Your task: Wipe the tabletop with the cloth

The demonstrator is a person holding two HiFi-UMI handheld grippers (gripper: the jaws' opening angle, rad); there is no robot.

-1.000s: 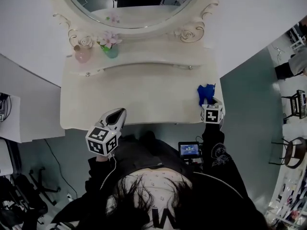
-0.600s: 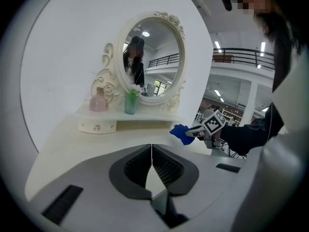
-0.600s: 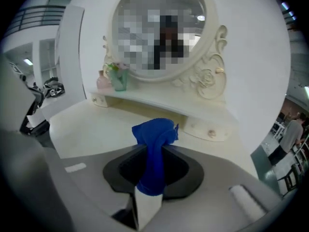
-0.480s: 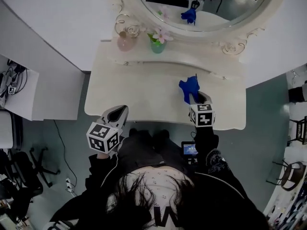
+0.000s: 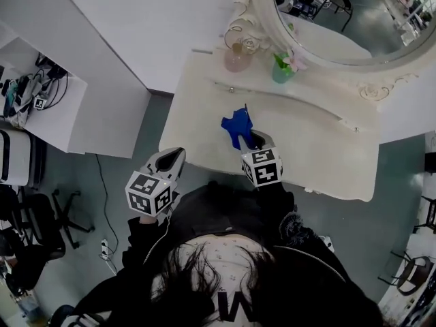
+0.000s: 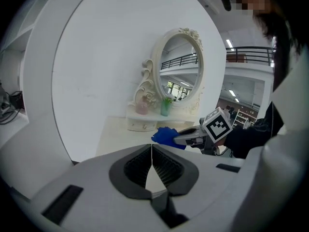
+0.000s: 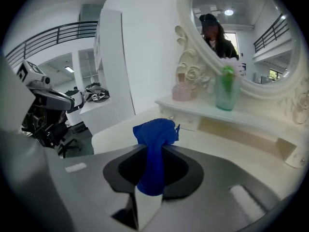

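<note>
A cream counter (image 5: 320, 148) stands against a white wall, with an oval mirror (image 5: 340, 19) in a carved frame at its far side. On a low raised shelf below the mirror, a pink bottle (image 5: 238, 56) stands to the left of a green vase (image 5: 281, 69) of flowers.

The right hand-held gripper (image 5: 253, 140) is over the near left part of the counter. Its jaws are clamped on a blue cloth (image 5: 237, 125), which bunches up beyond the tips towards the far side. Whether the cloth touches the surface cannot be told.

The left hand-held gripper (image 5: 172, 159) hangs by the counter's near left corner, jaws pressed together with nothing between them.
</note>
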